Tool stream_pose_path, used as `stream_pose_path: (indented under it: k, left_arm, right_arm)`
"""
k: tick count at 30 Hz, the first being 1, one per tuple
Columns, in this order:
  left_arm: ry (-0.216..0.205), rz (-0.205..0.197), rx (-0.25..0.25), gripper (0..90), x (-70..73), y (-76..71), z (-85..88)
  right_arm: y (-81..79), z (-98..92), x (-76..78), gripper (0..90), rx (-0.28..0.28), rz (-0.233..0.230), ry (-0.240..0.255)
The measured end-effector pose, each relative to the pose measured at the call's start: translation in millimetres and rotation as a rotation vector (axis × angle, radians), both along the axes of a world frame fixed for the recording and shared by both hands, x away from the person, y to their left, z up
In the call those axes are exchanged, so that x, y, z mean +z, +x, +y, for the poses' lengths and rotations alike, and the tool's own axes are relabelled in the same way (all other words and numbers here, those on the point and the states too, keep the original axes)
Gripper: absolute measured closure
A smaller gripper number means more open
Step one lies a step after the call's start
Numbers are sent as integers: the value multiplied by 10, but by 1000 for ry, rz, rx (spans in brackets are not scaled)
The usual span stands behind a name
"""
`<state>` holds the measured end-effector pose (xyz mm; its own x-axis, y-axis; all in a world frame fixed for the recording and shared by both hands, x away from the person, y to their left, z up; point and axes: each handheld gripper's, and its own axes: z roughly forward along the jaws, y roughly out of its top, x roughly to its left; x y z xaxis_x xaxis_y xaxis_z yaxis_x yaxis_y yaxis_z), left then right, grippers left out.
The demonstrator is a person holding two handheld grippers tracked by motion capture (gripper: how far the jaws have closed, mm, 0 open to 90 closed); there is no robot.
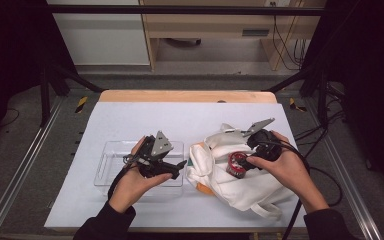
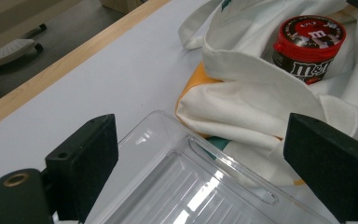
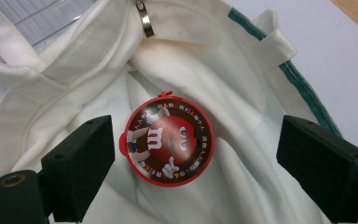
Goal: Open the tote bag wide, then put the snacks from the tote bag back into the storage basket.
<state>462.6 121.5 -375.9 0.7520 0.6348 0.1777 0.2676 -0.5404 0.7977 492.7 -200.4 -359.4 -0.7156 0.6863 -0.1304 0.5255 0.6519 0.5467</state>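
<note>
right gripper (image 3: 186, 158): jaws wide, straddling red-lidded candy tub (image 3: 169, 140), no contact | tub upright inside white cloth bag (image 3: 242, 84) on table (image 1: 130, 115) | left gripper (image 2: 200, 168): jaws wide, empty, above clear plastic tray (image 2: 191, 186), bag just beside tray

I count two grippers, one in each of my hands: my left gripper (image 1: 166, 166) and my right gripper (image 1: 260, 142), each with two black jaws, four jaws altogether, both pairs spread wide. On the tabletop (image 1: 145, 117) I count one clear plastic tray (image 1: 111, 159), one white cloth bag (image 1: 240, 187) and one red-lidded candy tub (image 1: 237, 164) sitting in the bag's mouth. The bag shows one metal ring (image 3: 145, 21) at its edge. My two hands are the left hand (image 1: 130, 182) and the right hand (image 1: 285, 167).
</note>
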Motion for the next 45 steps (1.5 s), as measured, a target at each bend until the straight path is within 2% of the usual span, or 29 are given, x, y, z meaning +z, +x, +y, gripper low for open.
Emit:
stream_pose_path:
  k: [5, 8, 11, 12, 22, 26, 27, 34, 40, 45]
  left_arm:
    - [4, 13, 27, 101, -38, -1, 83]
    - [-30, 26, 37, 99, -29, -19, 140]
    - [-13, 4, 54, 94, -3, -46, 192]
    - [-20, 1, 59, 92, 4, -52, 218]
    - [-27, -2, 97, 77, 25, -18, 419]
    - [-28, -4, 103, 76, 44, -26, 460]
    - [-30, -5, 104, 76, 55, -29, 477]
    - [-38, -5, 128, 78, 65, -10, 548]
    - [-36, -5, 126, 78, 73, -16, 555]
    - [-32, -1, 130, 79, 67, -3, 582]
  right_arm:
    - [-29, -15, -41, 124, -1, 0, -4]
    - [-55, -33, -57, 132, -10, 4, 10]
    - [-78, -40, -88, 129, 2, 12, 6]
    - [-86, -37, -95, 129, 2, 15, 2]
    - [-89, -35, -102, 138, 21, 42, -22]
    - [-91, -26, -106, 156, 35, 55, -50]
    - [-91, -25, -109, 168, 37, 45, -58]
    - [-79, 11, -149, 183, 78, 56, -55]
    - [-42, 106, -244, 182, 102, 77, -70]
    - [32, 159, -303, 178, 82, 98, -85]
